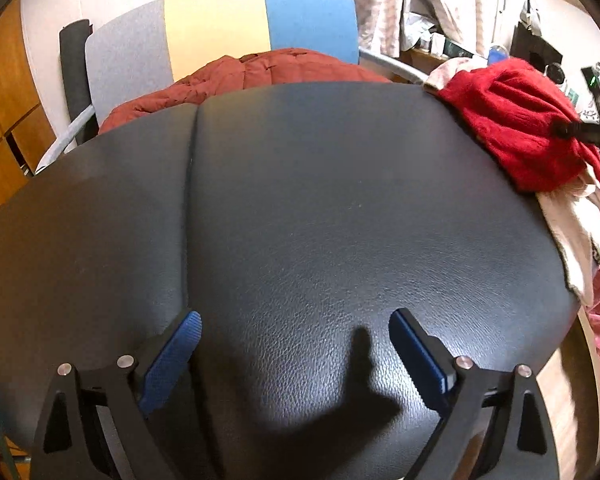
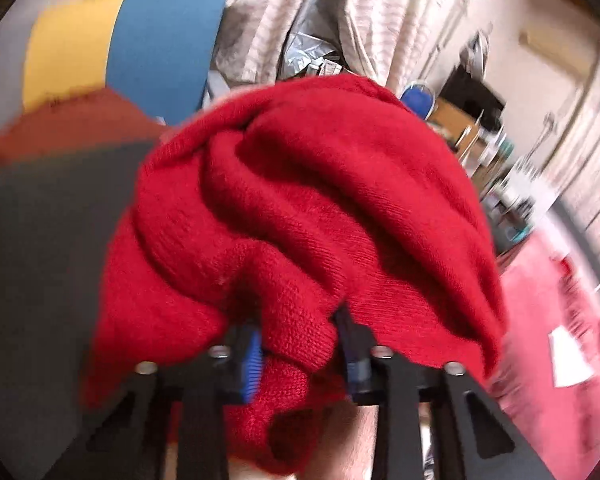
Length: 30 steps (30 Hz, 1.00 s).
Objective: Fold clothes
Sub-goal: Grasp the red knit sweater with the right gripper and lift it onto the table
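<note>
A bright red knit sweater (image 2: 300, 208) is bunched in a heap at the right edge of a black leather surface (image 1: 320, 220). My right gripper (image 2: 300, 332) is shut on a fold of the sweater, which fills most of the right wrist view. In the left wrist view the sweater (image 1: 516, 124) lies at the far right, with the right gripper's dark tip (image 1: 580, 130) on it. My left gripper (image 1: 296, 336) is open and empty, low over the near part of the black surface, its blue pads (image 1: 172, 360) wide apart.
A rust-red quilted jacket (image 1: 240, 76) lies behind the black surface against a grey, yellow and blue chair back (image 1: 220, 28). A cream garment (image 1: 576, 232) lies under the sweater at the right edge. Pink fabric (image 2: 548, 320) lies lower right. Curtains and cluttered shelves stand behind.
</note>
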Tool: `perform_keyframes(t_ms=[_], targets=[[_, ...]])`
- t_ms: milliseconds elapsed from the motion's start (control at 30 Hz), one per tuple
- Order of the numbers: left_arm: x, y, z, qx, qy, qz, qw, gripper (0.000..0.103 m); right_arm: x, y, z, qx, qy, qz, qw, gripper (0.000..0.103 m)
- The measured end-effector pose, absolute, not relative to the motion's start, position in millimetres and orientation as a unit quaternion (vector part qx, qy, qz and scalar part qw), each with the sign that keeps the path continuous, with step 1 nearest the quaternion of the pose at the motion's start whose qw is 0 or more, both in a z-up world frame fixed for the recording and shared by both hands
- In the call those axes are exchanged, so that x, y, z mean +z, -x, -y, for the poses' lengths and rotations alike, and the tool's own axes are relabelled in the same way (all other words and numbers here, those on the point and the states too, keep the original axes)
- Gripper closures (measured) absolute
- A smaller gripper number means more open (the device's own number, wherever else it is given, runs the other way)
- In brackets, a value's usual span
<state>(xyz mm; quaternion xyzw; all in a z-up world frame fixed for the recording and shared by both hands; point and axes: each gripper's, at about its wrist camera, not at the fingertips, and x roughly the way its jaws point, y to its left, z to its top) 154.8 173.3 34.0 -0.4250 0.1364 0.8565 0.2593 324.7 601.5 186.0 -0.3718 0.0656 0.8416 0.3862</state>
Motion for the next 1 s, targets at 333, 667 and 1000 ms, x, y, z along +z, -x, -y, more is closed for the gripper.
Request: perform_keyframes(t_ms=[333,667,1000], targets=[[48.9,-160.3,-136.9,0.866,0.416,-0.106,0.255,0.007,243.8,-324.3,-551.5,0.893,0.228,-0.358,0.148,0.100],[52.5,-152.7,-86.4,0.882,0.419,-0.064,0.204,0.007,217.6,-243.8,-424.3,0.857,0.292,-0.425,-0.017,0.100],[38.9,-146.4,-74.9,0.880,0.437,-0.079,0.168,0.007,87.1,-172.2,-291.2,0.800,0.419,-0.407,-0.141,0.095]])
